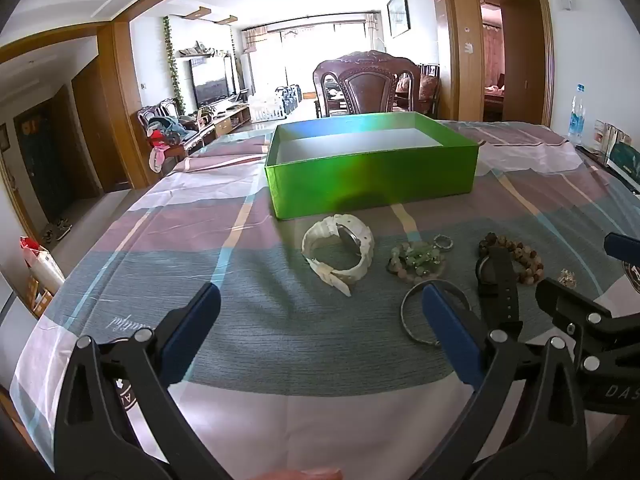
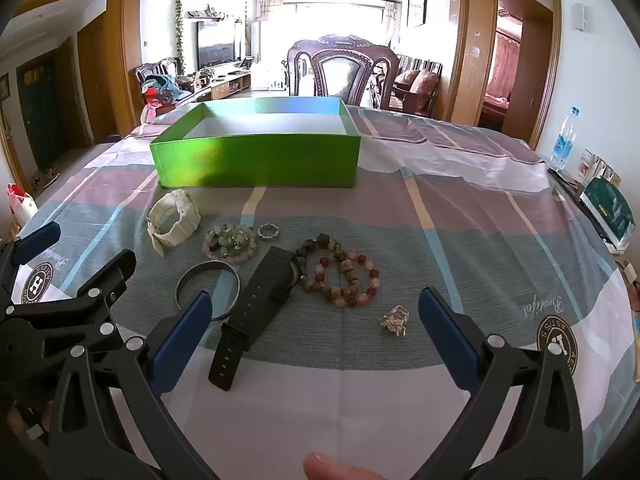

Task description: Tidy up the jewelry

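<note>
both hand-held grippers hovered above a table covered by a striped cloth (image 2: 460, 216), each with its blue-padded jaws spread wide and nothing between them. the left gripper (image 1: 320, 300) pointed toward an open green box (image 1: 372, 184) standing farther back on the cloth; the white watch (image 1: 340, 252) lay just ahead of its fingertips, between gripper and box. the silver bangle (image 1: 432, 316) lay partly behind the left gripper's right-hand finger in that view. beyond it sat the green bead bracelet (image 1: 416, 260), with a small ring (image 1: 443, 242) just beside it.

the right gripper (image 2: 316, 304) pointed over the black watch (image 2: 256, 312), whose strap ran forward into the gap between the open fingers without touching either pad. the brown and red bead bracelets (image 2: 344, 276) lay just ahead of the fingertips, touching the black watch's case. a small silver trinket (image 2: 394, 320) lay near the right-hand finger, apart from it. the box held no jewelry that could be seen. a water bottle (image 2: 564, 140) stood at the table's far right edge. a fingertip (image 2: 328, 470) showed at the bottom of the right wrist view.
</note>
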A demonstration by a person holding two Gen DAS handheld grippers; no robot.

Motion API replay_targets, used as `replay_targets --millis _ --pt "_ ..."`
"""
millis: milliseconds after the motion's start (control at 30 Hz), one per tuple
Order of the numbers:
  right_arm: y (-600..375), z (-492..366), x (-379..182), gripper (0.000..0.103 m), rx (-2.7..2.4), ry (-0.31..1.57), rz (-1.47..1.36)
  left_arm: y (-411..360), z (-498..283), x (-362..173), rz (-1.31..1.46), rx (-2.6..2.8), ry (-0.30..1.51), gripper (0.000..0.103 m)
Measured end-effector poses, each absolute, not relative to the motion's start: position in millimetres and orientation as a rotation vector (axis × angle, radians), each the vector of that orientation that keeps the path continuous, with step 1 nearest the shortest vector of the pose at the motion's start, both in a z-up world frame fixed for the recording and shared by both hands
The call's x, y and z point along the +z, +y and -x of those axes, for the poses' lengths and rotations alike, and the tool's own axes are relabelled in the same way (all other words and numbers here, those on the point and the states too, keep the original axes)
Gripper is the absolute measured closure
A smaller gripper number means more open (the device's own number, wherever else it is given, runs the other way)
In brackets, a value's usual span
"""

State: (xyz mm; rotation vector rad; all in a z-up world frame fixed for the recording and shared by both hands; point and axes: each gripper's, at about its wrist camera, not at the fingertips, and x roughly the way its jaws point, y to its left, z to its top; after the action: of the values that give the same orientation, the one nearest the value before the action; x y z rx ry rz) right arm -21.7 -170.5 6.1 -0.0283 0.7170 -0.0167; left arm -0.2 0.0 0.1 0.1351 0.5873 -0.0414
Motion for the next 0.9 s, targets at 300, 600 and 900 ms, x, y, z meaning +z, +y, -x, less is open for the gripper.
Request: replay_targets --millis 300,600,900 --pt "-170.7 22.0 6.5 0.003 -0.019 0.713 0.026 0.2 0.1 0.1 -0.136 -0.041 0.59 0.003" --pt "-170.5 22.1 6.7 0.003 -0.017 0.714 0.024 5.9 2.2 1.8 -0.129 -0.04 0.586 0.003" --pt "-170.4 22.2 6.8 0.003 -0.017 0.714 0.024 0.7 0.0 -0.1 -0.137 -0.041 0.59 0.004"
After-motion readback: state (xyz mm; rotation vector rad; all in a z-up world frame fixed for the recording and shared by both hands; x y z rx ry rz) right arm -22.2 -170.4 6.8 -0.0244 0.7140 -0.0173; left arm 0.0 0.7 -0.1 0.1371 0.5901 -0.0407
